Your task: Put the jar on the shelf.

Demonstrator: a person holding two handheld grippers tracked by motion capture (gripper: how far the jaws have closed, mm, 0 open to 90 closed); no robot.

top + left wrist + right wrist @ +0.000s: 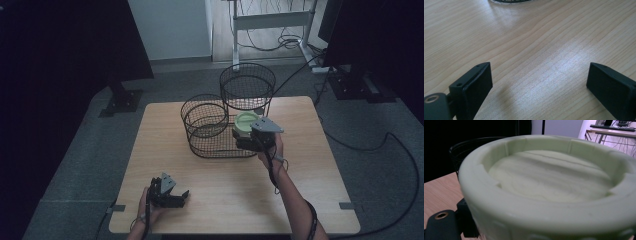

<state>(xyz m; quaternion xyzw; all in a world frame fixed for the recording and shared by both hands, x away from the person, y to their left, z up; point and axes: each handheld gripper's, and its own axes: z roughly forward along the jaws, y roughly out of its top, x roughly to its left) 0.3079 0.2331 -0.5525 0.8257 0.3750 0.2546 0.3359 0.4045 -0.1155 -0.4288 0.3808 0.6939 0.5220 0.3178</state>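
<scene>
One pale green tub point(246, 123) gripped in right claw point(250, 137), held up beside low wire basket point(206, 120), near tall basket point(247, 85) behind. Pickup looks done; placing into a basket left to do, which one unclear. Left claw point(172, 197) resting wide open and empty near front of worktop point(165, 150).

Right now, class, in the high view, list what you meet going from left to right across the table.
Left claw → small wire basket → green tub, held in the right claw.
</scene>
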